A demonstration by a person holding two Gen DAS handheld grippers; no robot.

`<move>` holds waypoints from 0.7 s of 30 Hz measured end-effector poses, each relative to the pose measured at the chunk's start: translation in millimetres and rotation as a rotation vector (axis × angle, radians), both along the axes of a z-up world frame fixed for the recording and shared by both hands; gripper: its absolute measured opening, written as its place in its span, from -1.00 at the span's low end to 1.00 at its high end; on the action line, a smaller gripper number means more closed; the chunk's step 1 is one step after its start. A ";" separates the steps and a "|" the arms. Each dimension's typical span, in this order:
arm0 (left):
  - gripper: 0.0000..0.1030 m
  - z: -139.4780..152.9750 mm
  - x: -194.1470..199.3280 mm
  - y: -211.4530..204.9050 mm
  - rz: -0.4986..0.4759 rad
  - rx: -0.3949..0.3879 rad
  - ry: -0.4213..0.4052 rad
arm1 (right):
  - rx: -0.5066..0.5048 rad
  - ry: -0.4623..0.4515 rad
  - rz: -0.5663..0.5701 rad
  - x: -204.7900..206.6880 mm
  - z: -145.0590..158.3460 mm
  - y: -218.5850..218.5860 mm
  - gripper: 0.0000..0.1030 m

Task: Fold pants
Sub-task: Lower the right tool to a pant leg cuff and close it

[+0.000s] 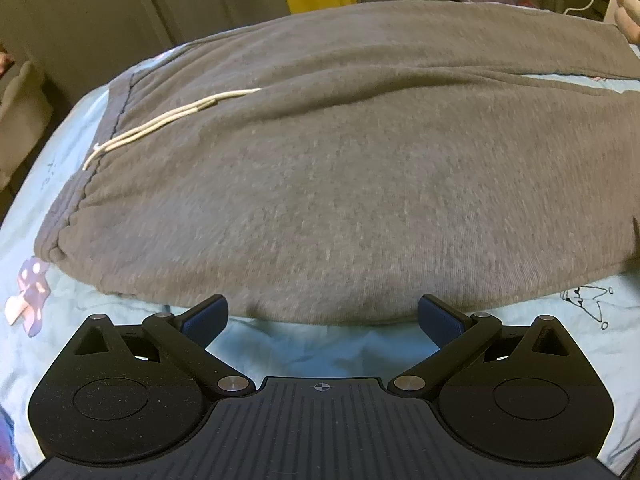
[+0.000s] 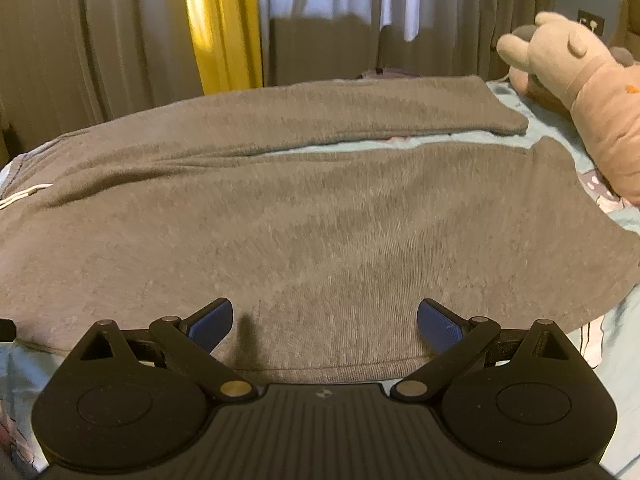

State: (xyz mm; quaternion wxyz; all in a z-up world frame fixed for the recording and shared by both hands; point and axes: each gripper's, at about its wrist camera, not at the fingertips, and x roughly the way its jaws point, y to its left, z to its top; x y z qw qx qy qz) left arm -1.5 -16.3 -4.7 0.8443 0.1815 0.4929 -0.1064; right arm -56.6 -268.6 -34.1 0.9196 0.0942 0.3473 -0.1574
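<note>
While both hand-held grippers [image 1: 323, 314] [image 2: 325, 320] gape wide, empty, grey pants [image 1: 340, 184] cover a pale-blue bedsheet [image 1: 48, 200] before curtains [image 2: 120, 40].

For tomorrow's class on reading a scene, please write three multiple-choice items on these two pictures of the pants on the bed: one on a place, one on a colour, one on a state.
1. Where does the drawstring lie?
A. at the waistband end of the pants
B. at the leg cuffs
C. on the stuffed toy

2. What colour is the bedsheet?
A. dark red
B. light blue
C. black

3. How do the left gripper and right gripper stand?
A. both shut on cloth
B. one open, one shut
C. both open, holding nothing

Answers:
1. A: the white cord sits by the stitched waistband at the left in the left wrist view.
2. B: pale blue printed cloth shows around the pants.
3. C: in each view the blue fingers stand wide apart at the near edge of the pants, with nothing held between them.
</note>
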 end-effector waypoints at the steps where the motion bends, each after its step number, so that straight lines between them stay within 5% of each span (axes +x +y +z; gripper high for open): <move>1: 1.00 -0.2 0.1 -0.3 -0.002 0.002 0.001 | 0.007 0.011 -0.005 2.4 -2.3 -2.0 0.92; 8: 1.00 6.7 3.7 -3.0 0.003 -0.029 -0.033 | 0.058 0.124 -0.053 28.0 -27.0 -18.2 0.93; 12: 1.00 19.2 19.9 -10.0 0.072 -0.108 -0.106 | 0.064 0.100 -0.054 31.2 -31.1 -22.6 0.93; 21: 1.00 36.6 122.0 -58.9 0.271 -0.182 -0.195 | 0.118 0.222 0.019 56.3 -13.0 -38.3 0.93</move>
